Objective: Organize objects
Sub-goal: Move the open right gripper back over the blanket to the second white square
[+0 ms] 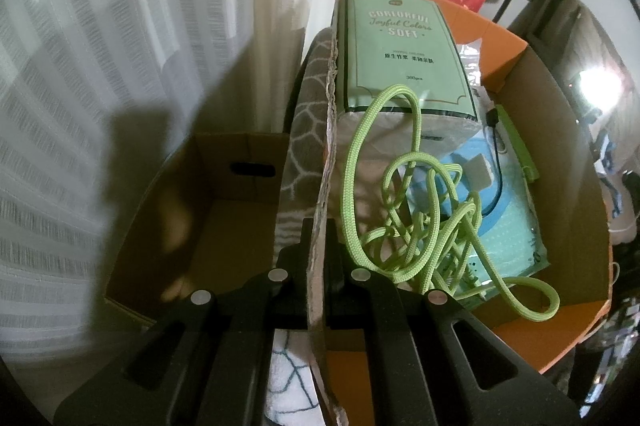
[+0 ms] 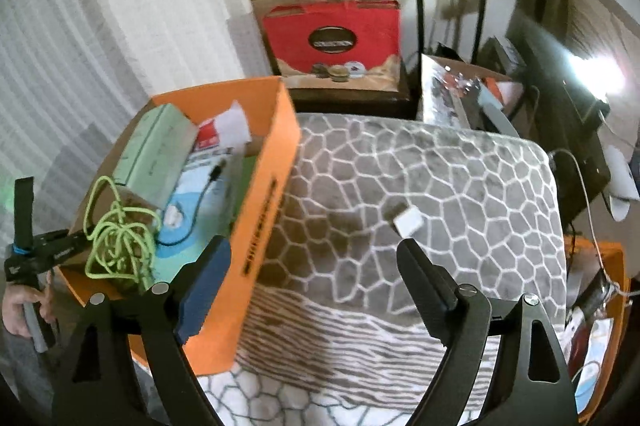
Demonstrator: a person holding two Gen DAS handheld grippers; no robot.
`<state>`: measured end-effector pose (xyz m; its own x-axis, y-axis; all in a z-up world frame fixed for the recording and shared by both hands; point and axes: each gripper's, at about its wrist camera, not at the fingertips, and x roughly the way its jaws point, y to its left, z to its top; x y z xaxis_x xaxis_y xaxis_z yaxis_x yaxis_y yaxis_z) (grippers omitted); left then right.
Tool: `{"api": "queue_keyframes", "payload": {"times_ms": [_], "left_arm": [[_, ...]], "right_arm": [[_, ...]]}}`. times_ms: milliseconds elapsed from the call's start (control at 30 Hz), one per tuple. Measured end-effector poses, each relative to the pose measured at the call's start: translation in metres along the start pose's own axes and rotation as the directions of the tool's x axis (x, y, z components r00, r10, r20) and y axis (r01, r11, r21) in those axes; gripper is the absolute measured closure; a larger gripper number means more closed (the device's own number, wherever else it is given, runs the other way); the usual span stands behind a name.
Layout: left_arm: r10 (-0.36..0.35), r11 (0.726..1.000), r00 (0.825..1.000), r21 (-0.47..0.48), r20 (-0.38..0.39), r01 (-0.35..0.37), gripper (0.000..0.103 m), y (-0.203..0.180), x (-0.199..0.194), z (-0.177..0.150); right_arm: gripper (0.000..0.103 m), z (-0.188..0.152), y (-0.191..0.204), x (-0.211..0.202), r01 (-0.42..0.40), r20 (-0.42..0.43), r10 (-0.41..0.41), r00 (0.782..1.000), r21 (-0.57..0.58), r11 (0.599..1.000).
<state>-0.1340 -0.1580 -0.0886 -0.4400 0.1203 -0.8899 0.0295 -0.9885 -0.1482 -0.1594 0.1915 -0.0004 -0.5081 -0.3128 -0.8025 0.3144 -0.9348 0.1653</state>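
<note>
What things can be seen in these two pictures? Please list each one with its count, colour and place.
orange box: one, orange outside, brown inside, on the blanket
green rope: one, light green, tangled inside the box
tissue pack: one, pale green, inside the box
black cable: one, black, inside the box
blanket: one, grey with white lines, under the box
white block: one, white, on the blanket
red boxes: two, red, stacked behind the blanket
left hand-held gripper: one, black, shut on the box wall
right hand-held gripper: one, black, open above the blanket
hand: one, holding the left gripper's handle
</note>
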Motion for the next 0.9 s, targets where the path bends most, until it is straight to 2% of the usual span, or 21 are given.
{"api": "queue_keyframes", "payload": {"times_ms": [267, 567, 900], "left_arm": [[-0.031, 1.000, 1.000, -0.002, 0.000, 0.031, 0.100, -0.008, -0.009, -0.002], [-0.097, 0.995, 0.995, -0.011, -0.018, 0.097, 0.097, 0.013, -0.010, 0.021], [-0.133, 0.991, 0.990, -0.010, -0.039, 0.132, 0.096, 0.031, -0.020, 0.015]], "right_arm": [[0.017, -0.014, -0.022, -0.004, -0.018, 0.003, 0.018, 1.000, 0.041, 0.999], [0.017, -0.024, -0.044, 0.002, -0.026, -0.009, 0.027, 1.000, 0.090, 0.996], [0.018, -0.028, -0.062, 0.013, -0.042, -0.023, 0.046, 0.999, 0.136, 0.990]]}}
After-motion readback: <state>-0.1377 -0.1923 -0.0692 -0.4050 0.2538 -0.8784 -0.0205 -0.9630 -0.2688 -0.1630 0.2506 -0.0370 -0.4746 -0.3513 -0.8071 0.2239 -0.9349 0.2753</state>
